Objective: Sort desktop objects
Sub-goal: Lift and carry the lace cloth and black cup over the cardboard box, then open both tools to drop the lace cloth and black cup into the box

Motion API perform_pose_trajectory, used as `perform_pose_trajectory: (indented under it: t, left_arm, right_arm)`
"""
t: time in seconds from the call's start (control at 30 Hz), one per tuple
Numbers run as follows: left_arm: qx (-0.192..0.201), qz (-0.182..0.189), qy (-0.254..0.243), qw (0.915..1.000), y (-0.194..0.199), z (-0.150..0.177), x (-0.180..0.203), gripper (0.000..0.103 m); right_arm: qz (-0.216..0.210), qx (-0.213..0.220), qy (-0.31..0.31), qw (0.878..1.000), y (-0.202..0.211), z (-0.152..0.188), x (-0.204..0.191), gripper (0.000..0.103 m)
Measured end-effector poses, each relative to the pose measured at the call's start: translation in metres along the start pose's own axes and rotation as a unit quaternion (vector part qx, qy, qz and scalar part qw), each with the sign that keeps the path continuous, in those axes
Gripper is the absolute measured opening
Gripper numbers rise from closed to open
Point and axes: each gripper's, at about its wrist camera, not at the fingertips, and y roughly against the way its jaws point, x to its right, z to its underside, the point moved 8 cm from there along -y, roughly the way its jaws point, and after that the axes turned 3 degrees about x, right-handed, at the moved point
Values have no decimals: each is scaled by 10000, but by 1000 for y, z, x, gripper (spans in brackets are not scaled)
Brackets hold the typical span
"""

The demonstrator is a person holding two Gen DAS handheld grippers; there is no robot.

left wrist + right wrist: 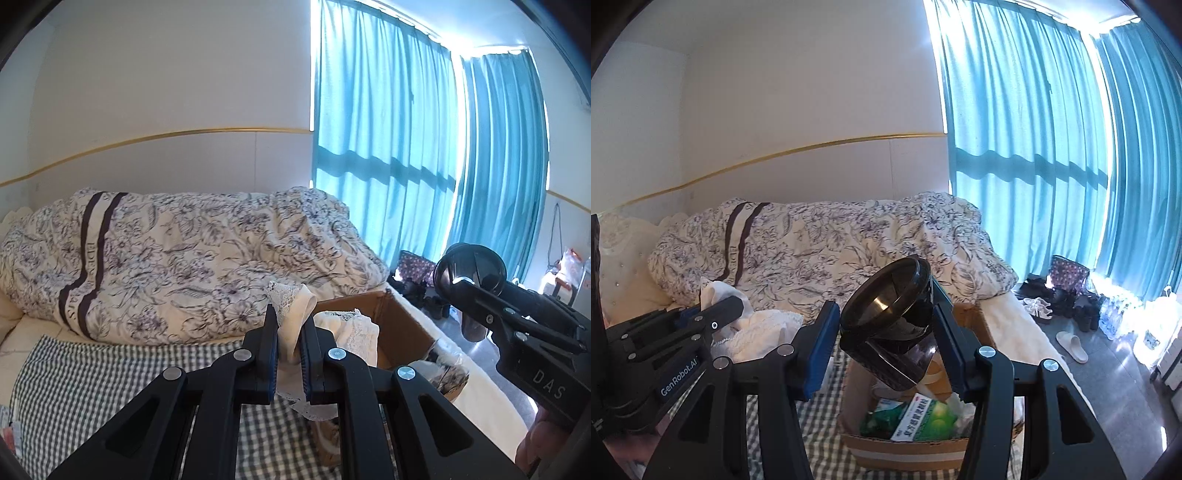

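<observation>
In the left wrist view my left gripper [290,325] is shut on a white lace-edged cloth [295,306] that sticks up between its blue pads and hangs below them. The right wrist view shows that cloth [757,325] at the left, in the left gripper [727,306]. My right gripper [886,306] is shut on a dark, see-through lidded cup [890,325], tilted, held over an open cardboard box [971,317]. The cup [469,269] and right gripper [480,299] also show at the right of the left wrist view, beyond the box [399,325].
The box stands on a grey checked sheet [820,417] on the bed and holds a green medicine pack [923,417] and other small items. A floral duvet [184,266] lies behind. Blue curtains [1034,147], shoes [1038,306] and a slipper [1071,347] are to the right.
</observation>
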Motion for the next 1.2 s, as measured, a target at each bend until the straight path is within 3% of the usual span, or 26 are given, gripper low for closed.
perform_pose_trajectory:
  t: [0.6, 1.2]
  left_arm:
    - [-212, 387, -232, 9988, -65, -2, 48, 10]
    - [-1186, 930, -521, 9872, -149, 63, 81, 10]
  right_arm:
    - [300, -184, 47, 9994, -39, 0, 59, 52]
    - [530, -1119, 228, 9920, -109, 55, 87, 52]
